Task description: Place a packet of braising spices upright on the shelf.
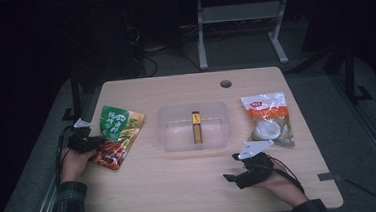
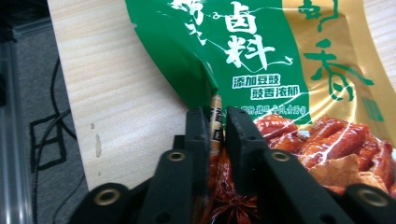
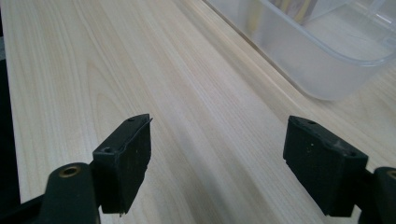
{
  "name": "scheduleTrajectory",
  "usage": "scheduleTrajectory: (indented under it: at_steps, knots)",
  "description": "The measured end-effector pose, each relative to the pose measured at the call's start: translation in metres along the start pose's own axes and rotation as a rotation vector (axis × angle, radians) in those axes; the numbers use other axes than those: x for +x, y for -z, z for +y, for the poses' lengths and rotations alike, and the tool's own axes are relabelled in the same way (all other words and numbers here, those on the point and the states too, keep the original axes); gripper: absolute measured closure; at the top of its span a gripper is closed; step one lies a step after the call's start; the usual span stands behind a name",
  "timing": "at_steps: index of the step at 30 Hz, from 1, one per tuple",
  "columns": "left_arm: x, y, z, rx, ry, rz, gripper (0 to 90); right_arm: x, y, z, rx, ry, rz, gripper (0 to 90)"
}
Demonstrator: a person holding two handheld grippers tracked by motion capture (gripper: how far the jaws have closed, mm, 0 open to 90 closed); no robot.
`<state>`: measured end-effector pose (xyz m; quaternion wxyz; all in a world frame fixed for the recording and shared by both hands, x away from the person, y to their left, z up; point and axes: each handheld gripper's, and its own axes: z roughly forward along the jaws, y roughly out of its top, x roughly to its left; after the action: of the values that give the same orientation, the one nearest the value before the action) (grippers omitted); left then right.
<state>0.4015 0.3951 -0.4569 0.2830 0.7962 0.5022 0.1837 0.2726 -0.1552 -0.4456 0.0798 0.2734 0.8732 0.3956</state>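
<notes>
At the left edge of the wooden table (image 1: 181, 186), well left of the clear plastic bin (image 1: 167, 137), the left gripper (image 1: 97, 141) sits on the near left corner of a green and gold sauce packet (image 1: 117, 136). In the left gripper view its two black jaws are pressed together on the packet's folded edge (image 2: 215, 122), the thin film pinched between the pads just where the green print meets the picture of braised meat. The rest of the packet lies flat on the table, slanting away from the gripper toward the bin.

The bin stands at the middle of the table. Inside it a small yellow and red box (image 1: 196, 127) stands upright near its centre.

Right of the bin, just beside its right wall, lies a white and orange food bag (image 1: 268, 118), flat and touched by nothing.

In front of the bin's right end, the right gripper (image 1: 233, 175) rests low over bare wood in the person's right hand (image 1: 281, 182). Its jaws are spread wide with only tabletop between them, and the bin's rounded corner (image 3: 327, 70) lies beyond them.
</notes>
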Motion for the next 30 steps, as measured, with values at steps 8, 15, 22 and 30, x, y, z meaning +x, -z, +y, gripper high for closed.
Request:
scheduleTrajectory:
  at_steps: [8, 15, 22, 30]
  knots:
    - [-0.002, 0.001, 0.002, 0.005, -0.010, 0.013, 88.5, -0.001, 0.000, 0.000, 0.001, 0.000, -0.002, 22.9]
    - [0.002, 0.012, 0.001, -0.034, 0.042, -0.058, 89.3, -0.003, 0.001, 0.000, -0.007, -0.003, -0.007, 22.9]
    - [0.000, 0.030, 0.004, -0.084, 0.041, -0.109, 89.5, -0.002, 0.002, 0.000, -0.009, -0.007, -0.009, 22.9]
    - [-0.002, 0.051, 0.006, -0.146, 0.044, -0.147, 89.8, -0.002, 0.003, 0.000, -0.010, -0.006, -0.012, 22.9]
